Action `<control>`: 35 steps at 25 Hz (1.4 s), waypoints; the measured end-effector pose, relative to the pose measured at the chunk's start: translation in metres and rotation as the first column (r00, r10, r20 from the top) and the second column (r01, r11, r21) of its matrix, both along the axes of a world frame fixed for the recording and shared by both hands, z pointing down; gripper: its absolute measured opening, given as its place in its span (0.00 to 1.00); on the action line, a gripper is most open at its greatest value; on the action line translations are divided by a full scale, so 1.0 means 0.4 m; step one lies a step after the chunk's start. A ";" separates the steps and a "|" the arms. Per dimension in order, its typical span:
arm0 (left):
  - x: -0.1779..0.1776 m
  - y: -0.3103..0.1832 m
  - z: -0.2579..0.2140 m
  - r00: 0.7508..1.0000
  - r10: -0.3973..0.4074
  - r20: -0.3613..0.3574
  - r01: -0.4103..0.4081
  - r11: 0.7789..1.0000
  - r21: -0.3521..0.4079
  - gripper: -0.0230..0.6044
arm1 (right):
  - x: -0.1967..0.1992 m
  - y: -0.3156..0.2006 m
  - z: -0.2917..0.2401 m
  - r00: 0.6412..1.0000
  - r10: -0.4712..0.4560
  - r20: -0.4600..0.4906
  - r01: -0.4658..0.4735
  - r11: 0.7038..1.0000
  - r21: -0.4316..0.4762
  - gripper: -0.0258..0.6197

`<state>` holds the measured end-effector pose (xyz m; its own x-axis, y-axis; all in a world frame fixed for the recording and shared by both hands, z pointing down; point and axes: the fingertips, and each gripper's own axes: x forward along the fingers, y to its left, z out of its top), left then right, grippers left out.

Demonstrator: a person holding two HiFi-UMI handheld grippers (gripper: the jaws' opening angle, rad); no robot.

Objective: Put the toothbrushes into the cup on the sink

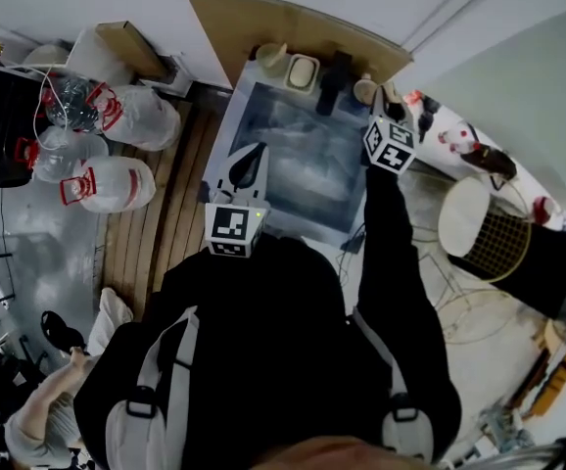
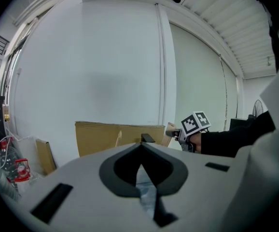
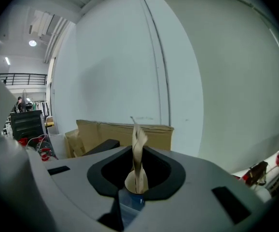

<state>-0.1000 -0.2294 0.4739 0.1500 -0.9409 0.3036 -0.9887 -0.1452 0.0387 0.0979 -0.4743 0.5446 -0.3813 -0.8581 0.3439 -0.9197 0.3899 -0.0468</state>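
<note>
Near edge of the sink (image 1: 303, 174) behind the person's black torso (image 1: 263, 360)

No text, brand, number or sign can be read in any view. The only printed marks are black-and-white square patterns on the left cube (image 1: 234, 230) and the right cube (image 1: 390, 146), also seen from the left gripper view (image 2: 196, 123); they carry no letters or digits.
</note>
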 end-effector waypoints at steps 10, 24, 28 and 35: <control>0.029 0.010 0.006 0.999 0.035 -0.025 -0.036 0.999 -0.012 0.04 | 0.002 0.027 0.006 0.999 -0.044 0.001 0.044 0.999 -0.026 0.30; 0.056 0.023 -0.021 0.992 0.113 -0.057 -0.112 0.993 0.021 0.04 | 0.057 0.205 -0.181 0.986 -0.069 0.155 0.057 0.995 0.080 0.29; 0.053 0.020 -0.039 0.991 0.118 -0.061 -0.115 0.992 0.051 0.04 | 0.071 0.295 -0.220 0.988 -0.067 0.141 0.049 0.991 0.125 0.15; 0.061 0.015 -0.055 0.990 0.126 -0.058 -0.121 0.988 0.092 0.04 | 0.051 0.427 -0.261 0.987 -0.052 0.155 0.026 0.986 0.166 0.04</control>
<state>-0.0757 -0.2234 0.4519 0.2829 -0.9365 0.2070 -0.9589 -0.2716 0.0821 0.1182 -0.3036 0.4403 -0.4541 -0.8808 0.1340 -0.8896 0.4399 -0.1232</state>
